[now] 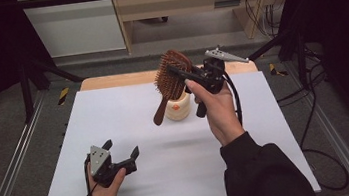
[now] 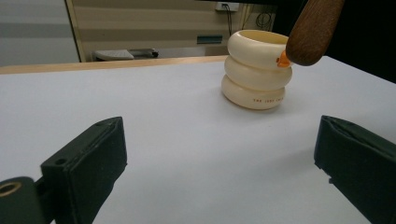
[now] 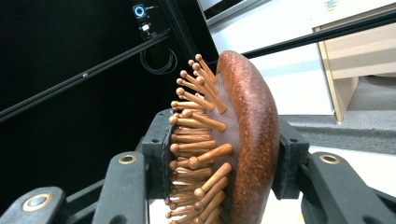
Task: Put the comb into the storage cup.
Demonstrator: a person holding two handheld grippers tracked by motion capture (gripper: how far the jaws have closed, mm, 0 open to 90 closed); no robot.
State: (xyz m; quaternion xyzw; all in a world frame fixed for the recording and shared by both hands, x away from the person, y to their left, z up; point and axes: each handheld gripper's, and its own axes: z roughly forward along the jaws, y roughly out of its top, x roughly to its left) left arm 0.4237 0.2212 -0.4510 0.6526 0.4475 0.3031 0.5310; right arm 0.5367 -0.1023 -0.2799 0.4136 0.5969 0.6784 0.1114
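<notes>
Wooden hairbrush, lifted above cream holder on white table.

Near: left gripper (image 1: pixel 121 152) resting low on the table (image 1: pixel 137 183), jaws spread wide, nothing between them. Middle: cream ringed holder (image 2: pixel 256 70), small red lettering at base, too small to read. Beyond: right gripper (image 1: pixel 179 74) clamped on the hairbrush (image 1: pixel 170 81) head, bristles against one pad, handle hanging just over the holder.

Cream holder (image 1: pixel 179 108): three stacked rings, open top, orange mark on its side, upright on the white table (image 1: pixel 137 183), far ahead of the left fingers (image 1: pixel 134 152).
Wooden cabinet (image 1: pixel 186 1): on the floor behind the table, well past both sets of fingers.
Cables (image 1: pixel 317 126): on the floor right of the table.
</notes>
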